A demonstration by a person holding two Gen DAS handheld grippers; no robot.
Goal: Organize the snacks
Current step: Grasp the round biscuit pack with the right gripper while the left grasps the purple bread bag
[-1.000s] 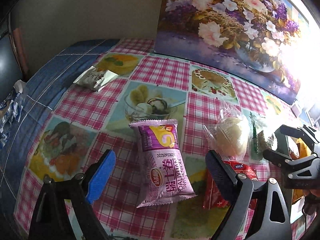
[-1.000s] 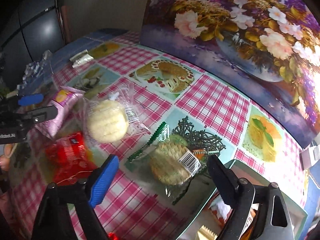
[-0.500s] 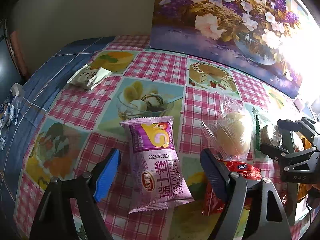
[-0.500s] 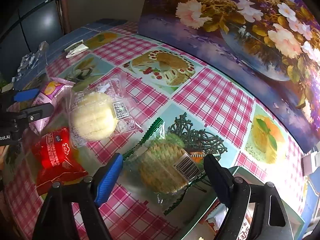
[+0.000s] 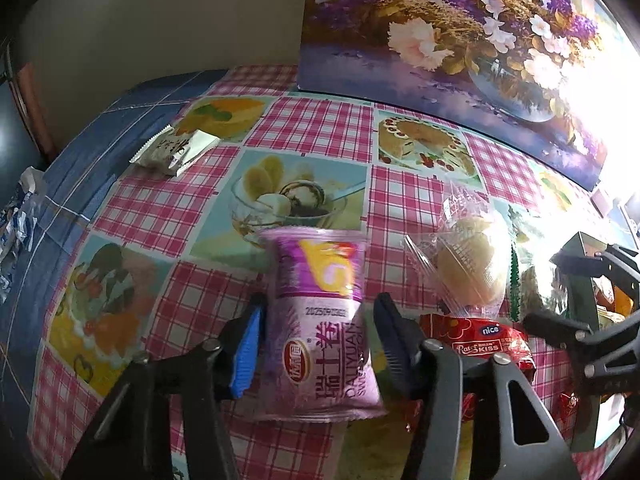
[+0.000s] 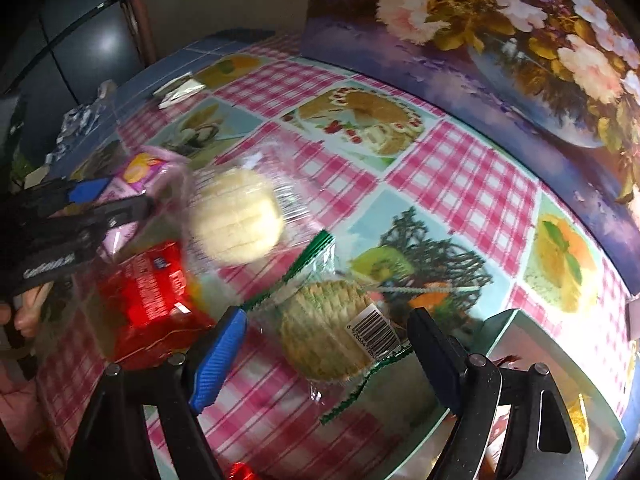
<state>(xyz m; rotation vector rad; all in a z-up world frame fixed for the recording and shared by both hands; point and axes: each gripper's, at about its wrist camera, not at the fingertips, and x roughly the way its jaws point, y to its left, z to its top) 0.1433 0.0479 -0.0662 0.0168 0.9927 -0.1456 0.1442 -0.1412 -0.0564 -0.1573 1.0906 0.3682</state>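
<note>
In the left wrist view my left gripper [image 5: 318, 340] is shut on a purple Swiss-roll packet [image 5: 324, 336], its fingers pressing the packet's two sides. A clear-wrapped pale bun [image 5: 470, 276] and a red packet [image 5: 486, 338] lie to its right. In the right wrist view my right gripper [image 6: 328, 344] is open, its fingers on either side of a green-edged clear packet holding a round biscuit [image 6: 324, 328]. The pale bun [image 6: 236, 216], the red packet [image 6: 150, 292] and the left gripper [image 6: 108, 200] show at the left.
A small white packet [image 5: 176, 150] lies at the far left of the checked tablecloth [image 5: 320, 124]. A flower painting [image 5: 460, 32] leans at the back. A green-rimmed box [image 6: 516, 320] with snacks sits at the right, beside the right gripper.
My left gripper has moved forward and closed on the purple packet. My right gripper has moved closer over the green-edged biscuit packet and stays open.
</note>
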